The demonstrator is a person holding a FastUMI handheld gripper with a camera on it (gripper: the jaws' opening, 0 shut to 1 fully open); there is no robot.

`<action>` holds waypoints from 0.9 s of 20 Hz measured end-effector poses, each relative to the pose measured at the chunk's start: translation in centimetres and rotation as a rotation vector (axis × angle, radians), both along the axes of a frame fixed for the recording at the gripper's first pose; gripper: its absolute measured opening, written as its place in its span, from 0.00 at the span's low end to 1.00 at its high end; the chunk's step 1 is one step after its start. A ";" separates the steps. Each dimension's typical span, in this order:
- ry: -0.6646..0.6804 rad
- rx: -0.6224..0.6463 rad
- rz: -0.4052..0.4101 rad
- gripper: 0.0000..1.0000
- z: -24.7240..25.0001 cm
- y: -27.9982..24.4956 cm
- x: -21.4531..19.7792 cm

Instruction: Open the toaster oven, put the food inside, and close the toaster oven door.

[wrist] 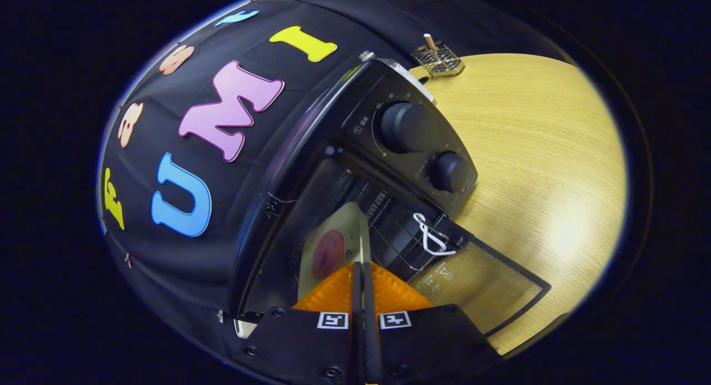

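The black toaster oven [311, 151] stands on a wooden table with its glass door [483, 288] folded down and open. My gripper [362, 269] is at the oven's mouth, its fingers pressed together on the edge of a flat pale piece of food [333, 246] with a round dark red patch. The food reaches ahead of the fingers into the oven cavity, above the wire rack [397, 235]. A white cord loop [430, 238] hangs at the door's hinge corner.
Two black knobs [408, 126] [450, 173] sit on the oven's control panel beside the cavity. A small metal wire stand [439, 58] with a wooden peg stands on the light wooden table [533, 151] beyond the oven. Black cloth walls the booth behind the oven.
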State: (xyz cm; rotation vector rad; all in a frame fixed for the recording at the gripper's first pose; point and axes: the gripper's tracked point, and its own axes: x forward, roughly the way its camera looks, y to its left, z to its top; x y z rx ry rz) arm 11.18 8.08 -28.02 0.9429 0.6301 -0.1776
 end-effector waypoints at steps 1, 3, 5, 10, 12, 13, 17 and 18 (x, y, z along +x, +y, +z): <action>-0.001 -0.002 0.008 0.06 0.3 0.2 -0.4; 0.001 0.001 0.044 0.15 0.9 0.7 -1.4; 0.005 -0.037 0.105 0.59 1.6 1.0 -3.1; -0.027 -0.310 0.336 0.99 4.0 1.4 -9.1; -0.017 -0.445 0.447 0.99 3.9 1.0 -12.2; 0.003 -0.501 0.500 0.99 3.1 1.0 -13.6; 0.101 -0.618 0.616 0.99 -2.1 1.0 -16.9; 0.140 -0.647 0.629 1.00 -3.5 0.6 -17.4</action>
